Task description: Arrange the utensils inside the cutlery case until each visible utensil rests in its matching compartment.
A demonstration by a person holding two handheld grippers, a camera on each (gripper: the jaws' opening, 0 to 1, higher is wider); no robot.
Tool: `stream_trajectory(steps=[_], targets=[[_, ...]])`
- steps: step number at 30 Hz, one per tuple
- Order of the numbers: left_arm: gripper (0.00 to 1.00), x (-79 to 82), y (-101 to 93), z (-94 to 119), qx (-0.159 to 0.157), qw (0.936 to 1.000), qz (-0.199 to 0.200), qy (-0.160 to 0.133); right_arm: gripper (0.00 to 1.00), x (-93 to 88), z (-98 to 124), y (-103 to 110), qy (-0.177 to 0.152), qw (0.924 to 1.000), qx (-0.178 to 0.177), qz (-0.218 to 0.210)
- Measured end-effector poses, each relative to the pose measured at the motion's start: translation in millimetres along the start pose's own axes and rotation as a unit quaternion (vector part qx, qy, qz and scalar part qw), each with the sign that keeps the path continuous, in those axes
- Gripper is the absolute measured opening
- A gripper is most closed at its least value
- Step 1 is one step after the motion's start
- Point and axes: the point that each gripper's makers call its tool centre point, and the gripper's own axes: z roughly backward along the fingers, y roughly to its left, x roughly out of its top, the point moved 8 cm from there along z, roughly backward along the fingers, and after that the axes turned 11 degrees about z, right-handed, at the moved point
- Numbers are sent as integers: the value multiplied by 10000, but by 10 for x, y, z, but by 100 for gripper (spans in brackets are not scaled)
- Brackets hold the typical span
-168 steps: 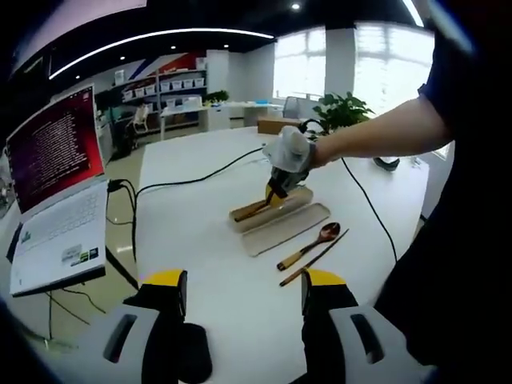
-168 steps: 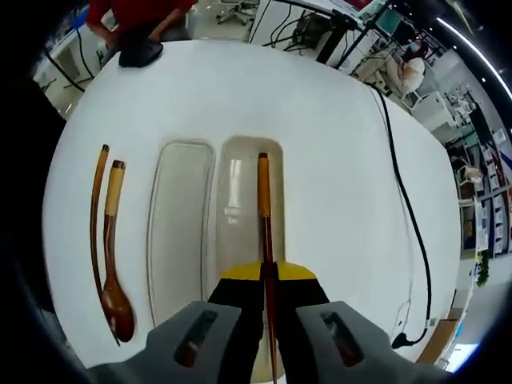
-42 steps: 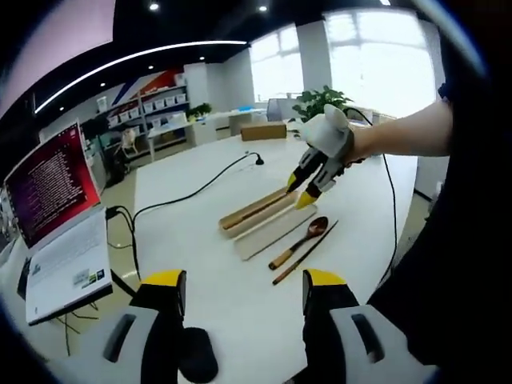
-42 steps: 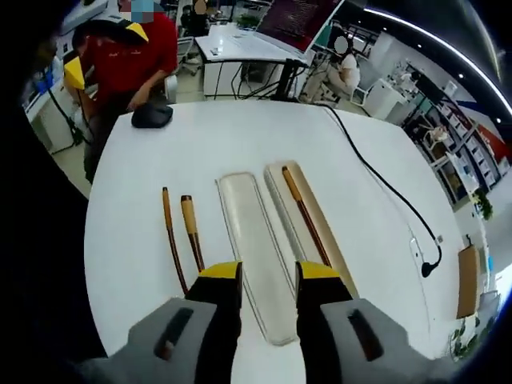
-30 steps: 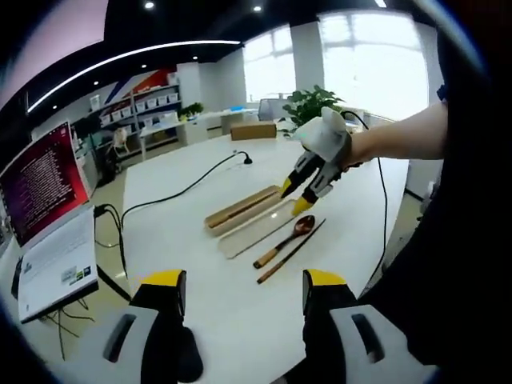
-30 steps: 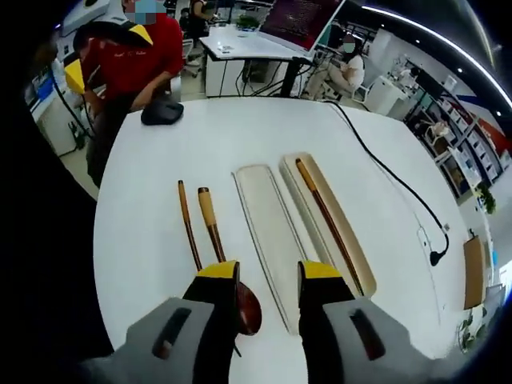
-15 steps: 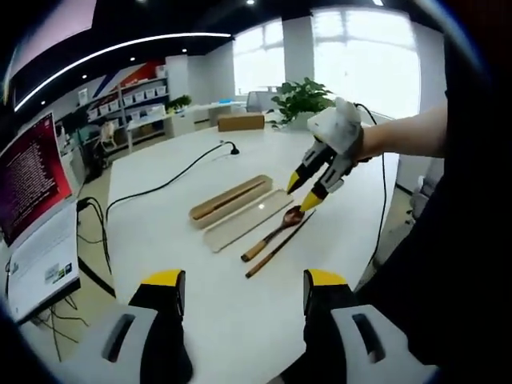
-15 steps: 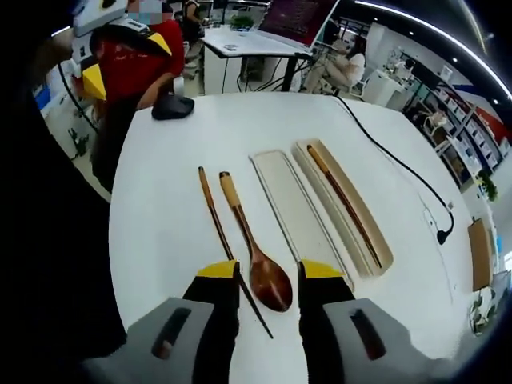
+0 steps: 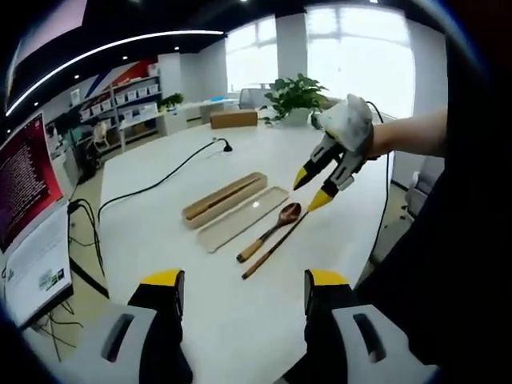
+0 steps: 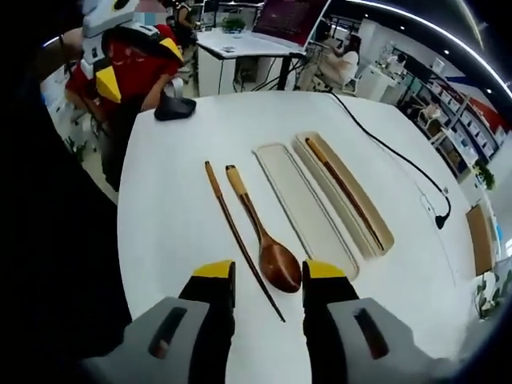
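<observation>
grey tongs (image 10: 265, 282), yellow tips

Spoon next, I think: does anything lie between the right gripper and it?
Nothing visible does. The right gripper hangs open just above the spoon bowl; the loose chopstick lies beside it and the lid on its other side.

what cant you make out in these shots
- Spoon bowl tip, right gripper view: hidden behind the right tongs.
- Chopstick in the tray, left gripper view: too small to count as one or two.
- Laptop, left gripper view: cut off by the edge.
</observation>
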Motion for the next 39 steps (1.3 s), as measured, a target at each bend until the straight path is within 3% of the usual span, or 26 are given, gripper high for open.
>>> stream_trajectory(steps=[2,3,11,16,25,28,39], targets=[[63,10,3,-31,-2,10000,1,18,29,-11,41,-49,3,9997,-221,-37],[63,14,7,-46,2,10000,-2,22,29,-23,71,-76,-72,9991,-303,-281],[63,51,1,-124,-13,10000,-25,80,33,-175,235,-121,-62,9979,-438,-484],[63,91,31,-148,52,9999,-64,84,36,-296,394,-162,-41,9921,-806,-962],[64,189,59,-204,43,9999,-148,34,42,-431,553,-139,49,9887,-1011,-1107],[65,205,70,-224,74,9999,-146,50,44,-477,556,-114,278,9901,-1062,-875],[67,150,113,-184,191,9998,-22,66,44,-399,503,-143,218,9919,-970,-791]])
